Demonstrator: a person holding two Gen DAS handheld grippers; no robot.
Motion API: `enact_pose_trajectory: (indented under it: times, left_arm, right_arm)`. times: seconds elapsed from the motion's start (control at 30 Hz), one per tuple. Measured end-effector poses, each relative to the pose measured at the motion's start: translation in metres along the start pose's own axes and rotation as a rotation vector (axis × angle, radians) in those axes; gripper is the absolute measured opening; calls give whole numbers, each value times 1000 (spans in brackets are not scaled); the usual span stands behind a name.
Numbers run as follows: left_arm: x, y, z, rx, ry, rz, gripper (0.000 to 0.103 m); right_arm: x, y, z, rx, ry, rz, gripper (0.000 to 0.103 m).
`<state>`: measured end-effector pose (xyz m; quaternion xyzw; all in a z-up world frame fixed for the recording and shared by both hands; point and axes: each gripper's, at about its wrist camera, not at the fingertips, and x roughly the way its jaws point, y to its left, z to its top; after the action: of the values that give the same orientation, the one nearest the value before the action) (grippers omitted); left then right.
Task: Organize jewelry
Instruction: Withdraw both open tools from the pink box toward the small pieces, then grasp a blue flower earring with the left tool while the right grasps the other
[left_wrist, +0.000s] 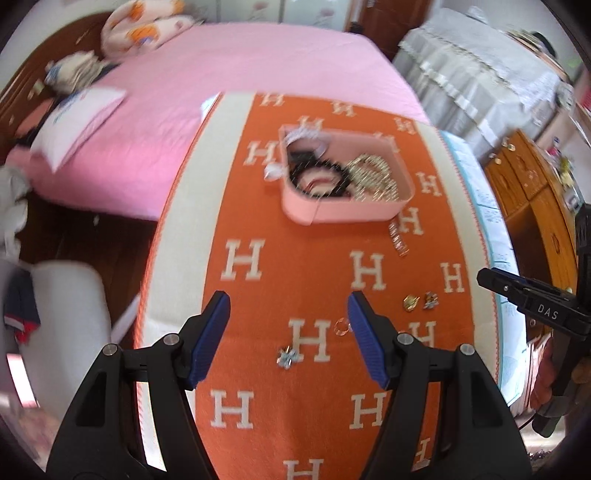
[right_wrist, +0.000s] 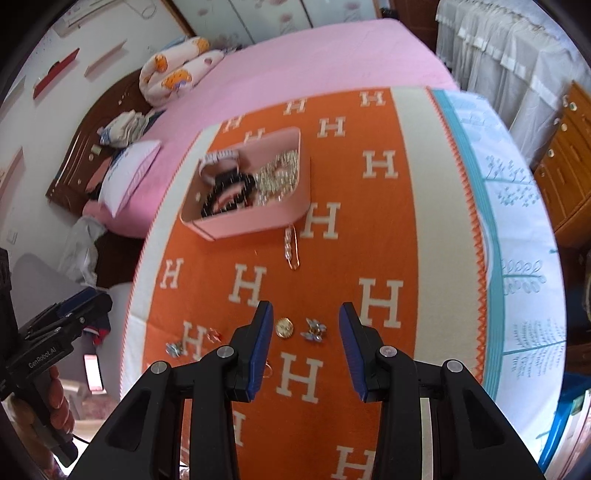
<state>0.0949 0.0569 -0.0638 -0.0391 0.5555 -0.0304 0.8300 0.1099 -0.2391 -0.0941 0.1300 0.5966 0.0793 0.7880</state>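
A pink jewelry box (left_wrist: 402, 184) (right_wrist: 236, 221) stands open on an orange cloth (left_wrist: 295, 266) (right_wrist: 332, 258), holding black bead bracelets, gold chains and a white band. Loose pieces lie on the cloth: a gold chain (left_wrist: 398, 238) (right_wrist: 291, 249) beside the box, a gold brooch (left_wrist: 410, 302) (right_wrist: 284, 327), a blue butterfly piece (left_wrist: 430, 300) (right_wrist: 314, 331), a small ring (left_wrist: 341, 326) (right_wrist: 214, 334) and a silver-blue piece (left_wrist: 288, 356) (right_wrist: 174, 348). My left gripper (left_wrist: 288, 314) is open and empty above the cloth. My right gripper (right_wrist: 306, 321) is open and empty, jaws either side of the brooch and butterfly.
A pink bed (left_wrist: 221, 92) (right_wrist: 314, 55) with pillows lies beyond the table. A wooden cabinet (left_wrist: 535, 192) (right_wrist: 565, 166) stands to the right. A white patterned cloth (right_wrist: 517, 240) covers the table's right part. A chair (left_wrist: 55, 314) stands at the left.
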Motion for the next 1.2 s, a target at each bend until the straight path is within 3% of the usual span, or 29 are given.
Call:
enact_pose_trajectory:
  times: [0.2,0.43,0.63,0.8,0.87,1.03,1.1,1.2]
  left_arm:
    - [35,16,-38,-121,59,13,63]
    - [58,16,-68,-147,79,41,63]
    - [65,18,-76,-170,75,49,63]
    - [67,21,-79,-176,70,57,63]
    - [69,21,-80,-178,74,58,63]
    - [75,15,-78,-158,77,52,63]
    - [78,11,-77,-143,75,55,61]
    - [85,4,-73,-128,83,60,46]
  right_arm:
    - [41,-10,-15,-5,73,17,37]
    - [74,-12,-26,-7,114,36,37]
    - [93,-11,-26,9,124,50,36]
    - [100,-3,-24,-5,113,31,31]
    - [101,-1,-23,-16,109,13,23]
    - [100,3,-26,-47,99,-8,21]
    - [99,4,-28,-55,95,-11,21]
    - [98,4,-30,-57,91,-9,21]
